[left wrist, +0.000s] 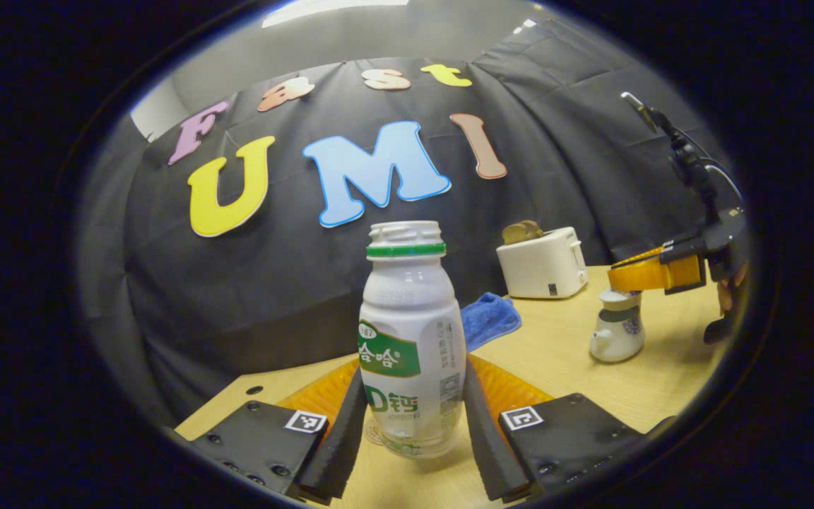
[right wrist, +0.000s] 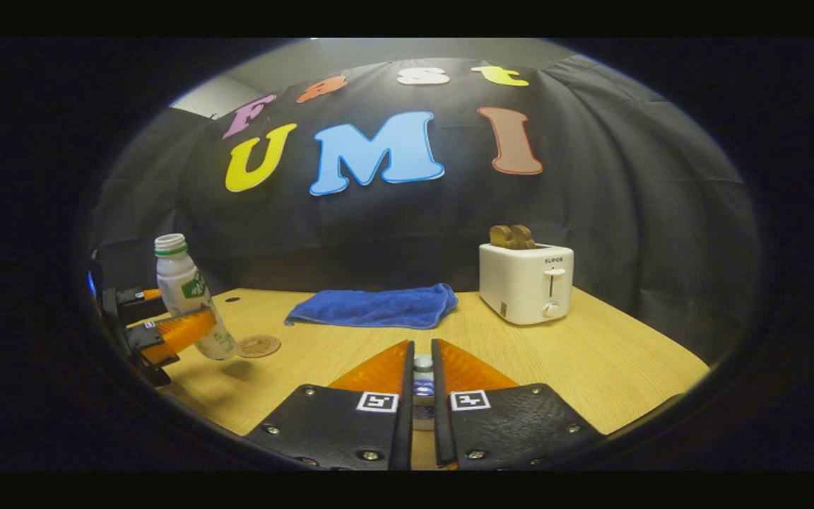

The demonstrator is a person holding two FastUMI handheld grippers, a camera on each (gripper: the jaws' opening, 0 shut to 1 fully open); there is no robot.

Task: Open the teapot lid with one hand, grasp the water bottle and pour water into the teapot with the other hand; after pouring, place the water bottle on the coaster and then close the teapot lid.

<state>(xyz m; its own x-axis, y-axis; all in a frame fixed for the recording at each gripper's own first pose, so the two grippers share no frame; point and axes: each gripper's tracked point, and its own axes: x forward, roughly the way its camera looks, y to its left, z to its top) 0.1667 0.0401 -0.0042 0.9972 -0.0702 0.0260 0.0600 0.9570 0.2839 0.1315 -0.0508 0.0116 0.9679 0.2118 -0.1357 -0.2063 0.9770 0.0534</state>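
Note:
The water bottle (left wrist: 410,332), white with a green neck ring and no cap, stands between the fingers of my left gripper (left wrist: 414,369), which is shut on its lower body. In the right gripper view the water bottle (right wrist: 188,293) leans slightly, held by the left gripper (right wrist: 181,324) just off the table beside the round coaster (right wrist: 258,346). My right gripper (right wrist: 422,346) is shut on the knob of the teapot lid (right wrist: 422,364). In the left gripper view the right gripper (left wrist: 636,277) sits on top of the small white teapot (left wrist: 617,336). I cannot tell whether the lid is lifted.
A white toaster (right wrist: 526,283) with two slices in it stands at the back right of the wooden table (right wrist: 591,353). A folded blue cloth (right wrist: 379,306) lies at the back middle. A hand (left wrist: 728,293) holds the right gripper.

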